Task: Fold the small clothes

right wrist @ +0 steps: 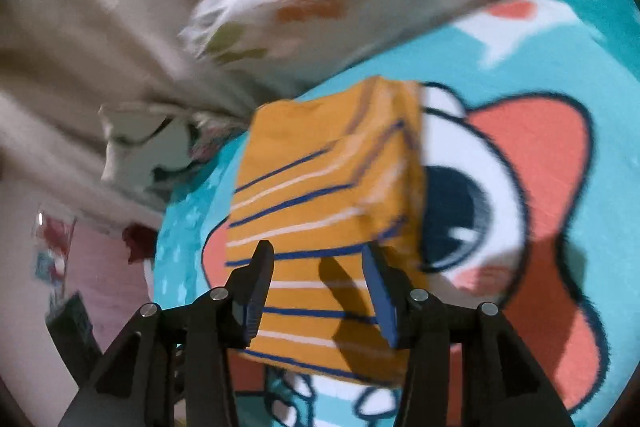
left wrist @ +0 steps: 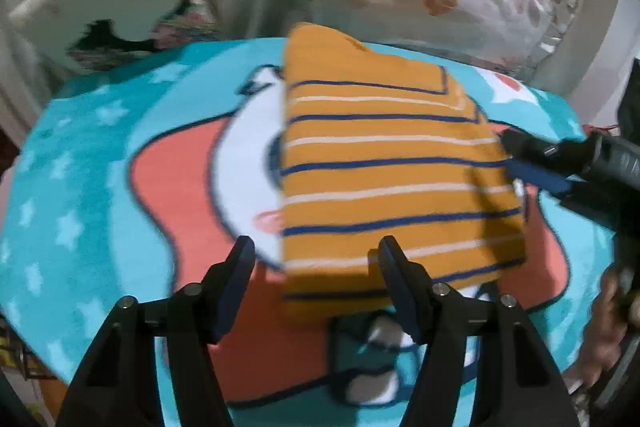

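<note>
I can read no text, label, brand or number in either wrist view. The turquoise cartoon mat (left wrist: pixel 100 155) carries only drawn shapes, and the orange striped garment (left wrist: pixel 392 179) shows stripes alone, no lettering.

left gripper (left wrist: pixel 316 259): black fingers, blue pads, silver screws | right gripper (right wrist: pixel 318 265): same black, blue pads, silver screws

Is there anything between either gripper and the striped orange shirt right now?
Nothing visible. The folded orange shirt lies on the cartoon mat; the open left gripper and open right gripper both face it directly.
</note>
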Demonstrator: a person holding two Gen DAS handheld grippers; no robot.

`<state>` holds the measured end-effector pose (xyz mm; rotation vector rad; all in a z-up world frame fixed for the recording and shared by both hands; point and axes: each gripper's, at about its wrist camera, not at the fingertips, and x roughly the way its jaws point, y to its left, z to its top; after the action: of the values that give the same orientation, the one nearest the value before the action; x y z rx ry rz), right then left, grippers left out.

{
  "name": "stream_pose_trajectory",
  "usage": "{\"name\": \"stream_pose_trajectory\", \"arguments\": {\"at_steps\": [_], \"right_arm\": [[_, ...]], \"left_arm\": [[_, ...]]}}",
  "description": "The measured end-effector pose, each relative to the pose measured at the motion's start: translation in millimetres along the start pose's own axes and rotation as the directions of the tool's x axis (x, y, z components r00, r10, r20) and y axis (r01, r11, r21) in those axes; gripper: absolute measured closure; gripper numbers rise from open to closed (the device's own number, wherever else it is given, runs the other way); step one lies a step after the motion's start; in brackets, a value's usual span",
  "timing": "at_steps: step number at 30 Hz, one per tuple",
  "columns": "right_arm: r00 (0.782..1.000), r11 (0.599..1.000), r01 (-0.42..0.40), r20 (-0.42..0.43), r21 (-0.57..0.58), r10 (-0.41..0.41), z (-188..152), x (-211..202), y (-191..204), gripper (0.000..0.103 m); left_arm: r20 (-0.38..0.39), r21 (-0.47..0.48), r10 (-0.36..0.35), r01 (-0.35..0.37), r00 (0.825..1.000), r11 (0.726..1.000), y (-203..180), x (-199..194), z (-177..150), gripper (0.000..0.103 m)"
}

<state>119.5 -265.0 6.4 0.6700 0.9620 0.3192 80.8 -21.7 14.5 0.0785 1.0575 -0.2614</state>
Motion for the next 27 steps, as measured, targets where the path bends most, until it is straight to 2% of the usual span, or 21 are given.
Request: {"name": "stream_pose_trajectory", "arguments": {"at_steps": [2,4,5,6,7,8,9,13,15,16,19,21,22,24,26,27], "right_arm": [[0.999,1.000,0.026,-0.038,-0.016,-0.027,-2.3,14.2,-0.9,0.052],[0.995,0.998,0.068,-0.072,0.014,-0.067,-5.4,20.2,-19.6,0.058],[0.995,0.996,0.068,-0.078,0.051,-0.064,-6.7,18.3,-34.0,0.071],[0.995,0.995,0.074,-0.073,0.062,-0.069,-7.9,14.5,-39.1,0.076],[0.992,0.992,0.119,-0.054,0.052,-0.116,-7.8,3.5,-42.2,0.075],[0.981,0.981,0.191,-0.035,0.030,-0.190,-7.1,-3.3,-40.8,0.059],[0.971,0.971,0.239,-0.004,0.018,-0.239,-5.5,-13.5,-40.4,0.054],[0.992,0.991,0.113,0.052,0.066,-0.116,-0.9,-31.1,-32.8,0.054],[0.997,0.998,0.066,0.039,0.025,-0.067,-2.9,-21.9,-16.5,0.054],[0.999,0.999,0.047,0.000,-0.002,-0.047,-6.0,-9.5,-9.5,0.054],[0.993,0.995,0.100,-0.067,-0.025,-0.102,-11.9,14.5,-14.1,0.055],[0.968,0.973,0.231,-0.102,0.013,-0.228,-13.5,19.1,-35.7,0.053],[0.967,0.969,0.240,-0.099,0.055,-0.234,-12.9,12.2,-47.2,0.053],[0.979,0.976,0.199,-0.065,0.090,-0.194,-9.2,-4.9,-51.7,0.053],[0.981,0.980,0.194,-0.009,0.052,-0.193,-2.0,-17.0,-38.2,0.053],[0.986,0.985,0.166,0.004,0.036,-0.166,1.2,-18.6,-30.2,0.053]], "left_arm": [[-0.033,0.000,0.011,-0.011,0.999,1.000,-4.4,21.1,3.1,0.035],[-0.089,-0.029,0.001,-0.004,0.996,1.000,-1.9,34.0,0.8,0.035],[-0.096,-0.050,-0.014,0.009,0.995,0.999,0.1,33.0,-0.9,0.035],[-0.093,-0.055,-0.023,0.018,0.995,0.998,0.9,28.5,-3.1,0.035],[-0.087,-0.039,-0.015,0.012,0.996,0.999,0.0,22.7,-5.3,0.035],[-0.075,-0.017,-0.007,0.006,0.997,1.000,-0.7,16.3,-7.5,0.035],[-0.069,-0.006,-0.003,0.003,0.998,1.000,-1.1,13.1,-8.5,0.035],[-0.055,0.031,0.030,-0.028,0.998,0.999,-5.9,10.5,-6.4,0.035],[-0.063,0.023,0.025,-0.024,0.998,0.999,-8.2,11.8,-4.7,0.035],[-0.062,0.023,0.025,-0.024,0.998,0.999,-9.7,11.0,-4.3,0.035],[-0.053,0.045,0.040,-0.037,0.998,0.998,-12.7,5.3,-4.8,0.035],[-0.044,0.056,0.059,-0.057,0.997,0.997,-11.8,0.3,-6.2,0.035],[-0.037,0.058,0.067,-0.064,0.997,0.996,-10.6,-2.4,-6.8,0.035],[-0.027,0.059,0.073,-0.072,0.997,0.996,-9.3,-5.3,-8.0,0.035],[-0.022,0.060,0.074,-0.073,0.997,0.996,-9.2,-5.3,-8.5,0.035],[-0.025,0.062,0.075,-0.073,0.997,0.995,-9.4,-3.1,-8.5,0.035]]}}
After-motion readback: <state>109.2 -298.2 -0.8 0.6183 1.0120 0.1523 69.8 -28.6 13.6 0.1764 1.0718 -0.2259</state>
